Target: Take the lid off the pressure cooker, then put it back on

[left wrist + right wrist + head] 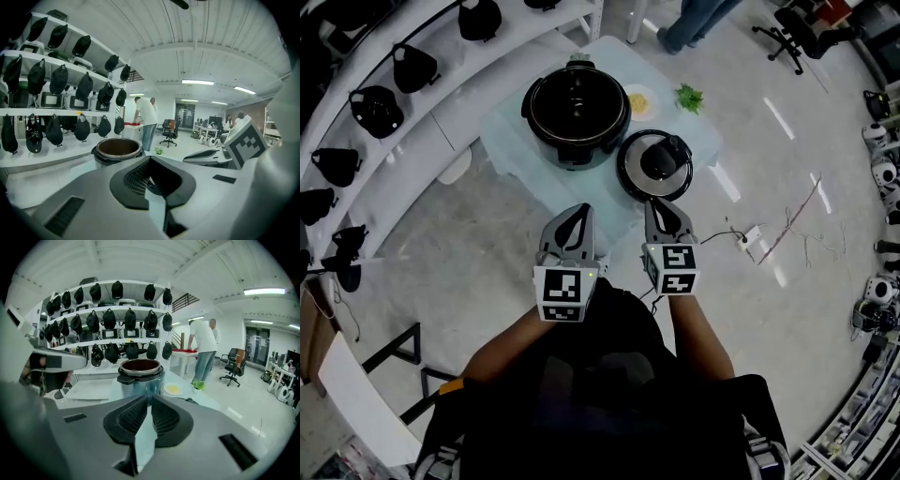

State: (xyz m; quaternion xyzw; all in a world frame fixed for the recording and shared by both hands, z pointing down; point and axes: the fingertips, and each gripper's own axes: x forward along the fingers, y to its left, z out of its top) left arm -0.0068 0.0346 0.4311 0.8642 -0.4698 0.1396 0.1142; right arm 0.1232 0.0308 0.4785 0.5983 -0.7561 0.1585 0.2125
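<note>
- The left gripper (580, 210) has its jaws together, and they hold nothing.
- The right gripper (656, 202) has its jaws almost together, with only a thin slit between them. They hold nothing.
- Both grippers are close to the person's body, back from the bench (514, 141) and not touching it.
- The lid (654, 166) lies flat on the bench, just in front of the right gripper. It is off the pot and just beside it on the right.
- The pressure cooker (576, 108) stands open on the bench, behind the lid and to its left. In the right gripper view it sits straight ahead, above the jaws.
- A small plate (639, 98) with something yellow on it and a green leafy thing (689, 97) lie behind the lid.
- White shelves (441, 56) full of black hanging things curve round the left side.
- Far off, a person (147, 117) stands at a white table, near an office chair (169, 133).
- A cable (750, 234) lies on the floor on the right.
</note>
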